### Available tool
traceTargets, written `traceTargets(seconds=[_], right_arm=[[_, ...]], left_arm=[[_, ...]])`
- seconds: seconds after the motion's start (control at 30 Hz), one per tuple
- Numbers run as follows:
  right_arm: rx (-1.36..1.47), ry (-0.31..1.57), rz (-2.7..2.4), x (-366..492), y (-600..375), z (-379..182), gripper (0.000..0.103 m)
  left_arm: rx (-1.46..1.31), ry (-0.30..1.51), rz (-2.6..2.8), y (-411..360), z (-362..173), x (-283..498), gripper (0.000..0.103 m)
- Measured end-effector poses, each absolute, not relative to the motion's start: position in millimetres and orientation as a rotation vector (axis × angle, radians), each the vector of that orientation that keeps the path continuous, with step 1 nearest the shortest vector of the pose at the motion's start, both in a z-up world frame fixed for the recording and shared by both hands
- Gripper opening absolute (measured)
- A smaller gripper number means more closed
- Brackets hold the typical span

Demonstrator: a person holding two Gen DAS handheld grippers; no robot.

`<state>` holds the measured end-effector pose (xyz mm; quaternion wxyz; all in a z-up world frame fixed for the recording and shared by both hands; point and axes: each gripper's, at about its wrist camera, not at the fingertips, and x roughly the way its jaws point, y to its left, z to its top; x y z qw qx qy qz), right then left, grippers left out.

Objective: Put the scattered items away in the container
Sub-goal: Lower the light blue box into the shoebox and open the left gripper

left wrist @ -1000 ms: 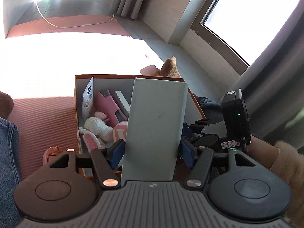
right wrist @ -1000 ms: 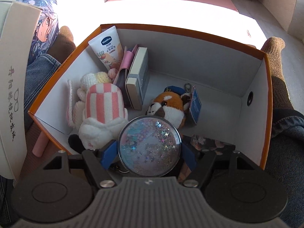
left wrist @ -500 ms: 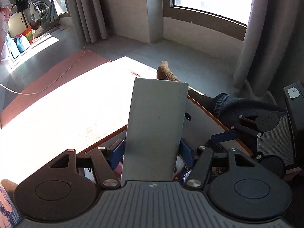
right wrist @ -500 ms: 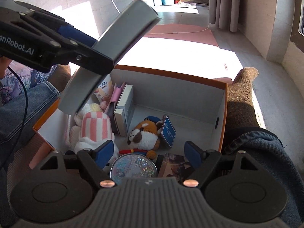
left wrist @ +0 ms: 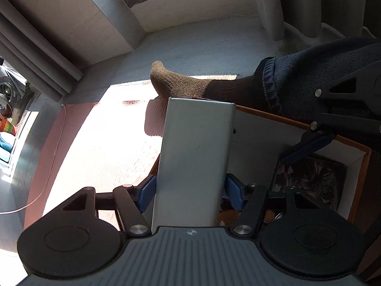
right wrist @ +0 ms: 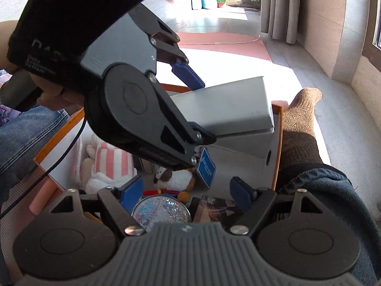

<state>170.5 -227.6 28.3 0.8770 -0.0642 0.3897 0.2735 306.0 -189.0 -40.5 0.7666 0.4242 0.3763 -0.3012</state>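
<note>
Two handheld grippers work over an orange-rimmed cardboard container (right wrist: 278, 143) on the floor, between a seated person's legs. The left gripper (left wrist: 190, 190) clamps a long grey box (left wrist: 195, 162) between its blue pads. A second ago that box stood upright in front of the container; now it has rolled over and come across, so it hangs tilted above the container's far right corner, close to the wall. It seems not to touch the floor of the container yet, though the gripper body hides its lower edge.

The right gripper (right wrist: 185, 191) has let go of a round glittery disc (right wrist: 162, 212), which it held a second ago. Its jaws now stand wide with nothing pressed between them, and the disc lies in the container's near edge beside a dark printed card (right wrist: 219, 208). A striped plush (right wrist: 112, 162) and a small fox toy (right wrist: 173, 178) already lie inside. So the disc is stowed and the grey box is next to go in.
</note>
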Motion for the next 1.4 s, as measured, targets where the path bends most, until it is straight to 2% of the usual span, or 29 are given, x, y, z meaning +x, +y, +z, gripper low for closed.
traceTargets(seconds=[0.33, 0.43, 0.67, 0.7, 0.83, 1.0, 1.1, 1.2, 1.27, 1.33, 1.4], right_arm=[[-0.125, 0.824, 0.561, 175.9, -223.2, 23.1, 0.082], [-0.157, 0.820, 0.561, 173.7, -217.8, 21.4, 0.082], [-0.174, 0.829, 0.546, 175.5, -217.0, 19.7, 0.082], [-0.175, 0.828, 0.544, 175.7, -217.1, 20.0, 0.082], [-0.174, 0.823, 0.538, 177.5, -219.9, 21.1, 0.082], [-0.147, 0.833, 0.539, 177.7, -223.7, 21.5, 0.082], [-0.154, 0.832, 0.524, 172.8, -217.7, 21.4, 0.082], [-0.149, 0.835, 0.520, 173.6, -217.4, 21.7, 0.082], [-0.148, 0.836, 0.521, 174.6, -216.5, 22.4, 0.082], [-0.149, 0.840, 0.525, 175.8, -216.2, 22.0, 0.082], [-0.155, 0.842, 0.524, 177.9, -214.9, 20.1, 0.082]], left_arm=[[1.088, 0.827, -0.709, -201.1, -77.6, 313.0, 0.074], [1.109, 0.852, -0.728, -202.3, -85.3, 310.6, 0.071], [1.025, 0.846, -0.704, -191.4, -66.9, 313.1, 0.070], [1.001, 0.857, -0.705, -188.6, -62.8, 313.8, 0.067], [0.926, 0.910, -0.705, -176.8, -53.8, 316.2, 0.041], [0.807, 0.982, -0.658, -165.6, -56.9, 333.8, 0.037], [0.719, 1.033, -0.625, -162.2, -67.5, 343.1, 0.028], [0.688, 1.041, -0.614, -160.3, -72.3, 340.5, 0.027], [0.686, 1.060, -0.616, -160.9, -73.2, 339.2, 0.021], [0.697, 1.076, -0.632, -161.0, -74.6, 335.8, 0.009], [0.682, 1.079, -0.626, -159.5, -78.0, 335.8, 0.009]])
